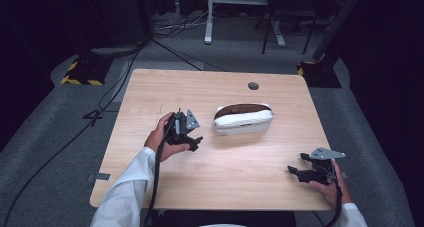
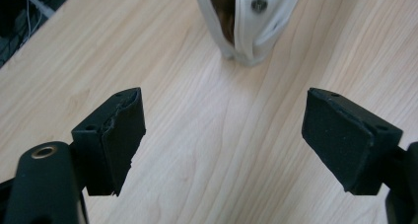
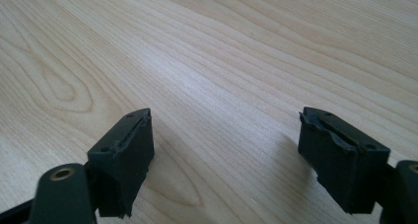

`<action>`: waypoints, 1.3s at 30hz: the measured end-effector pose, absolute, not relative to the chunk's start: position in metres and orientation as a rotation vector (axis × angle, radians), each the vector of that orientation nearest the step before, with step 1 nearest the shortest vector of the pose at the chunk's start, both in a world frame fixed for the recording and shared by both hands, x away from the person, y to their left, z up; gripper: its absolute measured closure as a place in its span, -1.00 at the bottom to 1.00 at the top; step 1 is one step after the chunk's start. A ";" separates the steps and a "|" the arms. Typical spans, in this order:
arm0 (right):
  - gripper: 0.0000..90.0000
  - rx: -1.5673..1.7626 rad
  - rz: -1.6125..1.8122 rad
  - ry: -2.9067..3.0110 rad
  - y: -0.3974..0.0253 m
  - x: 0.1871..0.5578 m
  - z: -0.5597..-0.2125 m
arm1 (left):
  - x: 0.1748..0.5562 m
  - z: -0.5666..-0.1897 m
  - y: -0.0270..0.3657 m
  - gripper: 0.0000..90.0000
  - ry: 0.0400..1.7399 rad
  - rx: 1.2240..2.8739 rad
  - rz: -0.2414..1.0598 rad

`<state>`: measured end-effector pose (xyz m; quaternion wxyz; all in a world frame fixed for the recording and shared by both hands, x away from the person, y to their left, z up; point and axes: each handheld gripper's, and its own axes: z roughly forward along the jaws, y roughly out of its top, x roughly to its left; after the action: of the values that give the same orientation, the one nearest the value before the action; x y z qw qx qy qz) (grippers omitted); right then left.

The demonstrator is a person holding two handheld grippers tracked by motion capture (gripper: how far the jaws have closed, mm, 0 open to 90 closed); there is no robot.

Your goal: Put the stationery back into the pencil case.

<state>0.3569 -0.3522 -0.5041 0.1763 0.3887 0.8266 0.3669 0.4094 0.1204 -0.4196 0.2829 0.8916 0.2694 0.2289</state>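
Centrally on the bench [image 1: 150,87], a little toward the far edge, a white case [image 1: 243,119] with a brown inner part is seen lying on its side, long axis running left to right. The same case [image 2: 246,21] is seen ahead of the jaws in the left gripper view, its near end showing a small round metal stud and a brown strip between white halves. The left gripper [image 1: 189,135] is held in the person's left hand [image 1: 161,137] just left of the case, near but not touching it, jaws pointed toward the case; a grey three-cornered plate is seen on its top. In the left gripper view its jaws are spread wide, released, with only bare wood between the pads [image 2: 123,135]. The right gripper [image 1: 296,172] is held in the right hand [image 1: 330,187] near the near right corner of the bench, well apart from the case, with its jaws pointing left. In the right gripper view its jaws are also spread wide and grasp nothing, with wood grain seen between the pads [image 3: 129,157]. A small dark round hole cover [image 1: 253,86] is seen near the far edge. White sleeves [image 1: 125,197] are seen on both forearms, and a black cable [image 1: 156,182] trails from the left gripper along the left arm.
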 end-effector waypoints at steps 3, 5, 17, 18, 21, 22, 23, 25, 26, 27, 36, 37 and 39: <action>-0.52 1.101 1.039 2.341 -0.352 0.357 -0.504 | 0.406 -0.426 0.129 -0.62 0.743 2.394 0.621; -0.51 1.101 1.039 2.341 -0.352 0.357 -0.504 | 0.403 -0.430 0.135 -0.61 0.761 2.392 0.617; -0.52 1.101 1.039 2.341 -0.352 0.357 -0.504 | 0.386 -0.454 0.163 -0.61 0.814 2.411 0.604; -0.52 1.102 1.039 2.341 -0.352 0.357 -0.504 | 0.384 -0.455 0.166 -0.61 0.825 2.411 0.603; -0.52 1.102 1.039 2.342 -0.352 0.357 -0.504 | 0.378 -0.460 0.174 -0.61 0.843 2.415 0.619; -0.52 1.102 1.040 2.342 -0.352 0.357 -0.504 | 0.376 -0.462 0.176 -0.61 0.854 2.411 0.617; -0.52 1.103 1.040 2.342 -0.352 0.357 -0.504 | 0.375 -0.463 0.179 -0.61 0.854 2.410 0.618; -0.52 1.103 1.041 2.341 -0.352 0.357 -0.504 | 0.372 -0.466 0.183 -0.61 0.866 2.414 0.624; -0.52 1.103 1.041 2.341 -0.352 0.357 -0.504 | 0.372 -0.466 0.183 -0.61 0.866 2.414 0.624; -0.52 1.103 1.040 2.342 -0.352 0.357 -0.504 | 0.368 -0.469 0.187 -0.61 0.877 2.405 0.626; -0.52 1.103 1.041 2.342 -0.352 0.357 -0.504 | 0.356 -0.482 0.207 -0.61 0.927 2.390 0.601; -0.52 1.103 1.040 2.342 -0.352 0.357 -0.504 | 0.355 -0.483 0.210 -0.61 0.932 2.386 0.601; -0.52 1.103 1.040 2.342 -0.352 0.357 -0.504 | 0.352 -0.485 0.215 -0.61 0.948 2.371 0.591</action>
<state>0.3571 -0.3524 -0.5041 0.1751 0.3892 0.8265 0.3670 0.3519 0.2146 -0.4848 0.2576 0.8741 0.3495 0.2178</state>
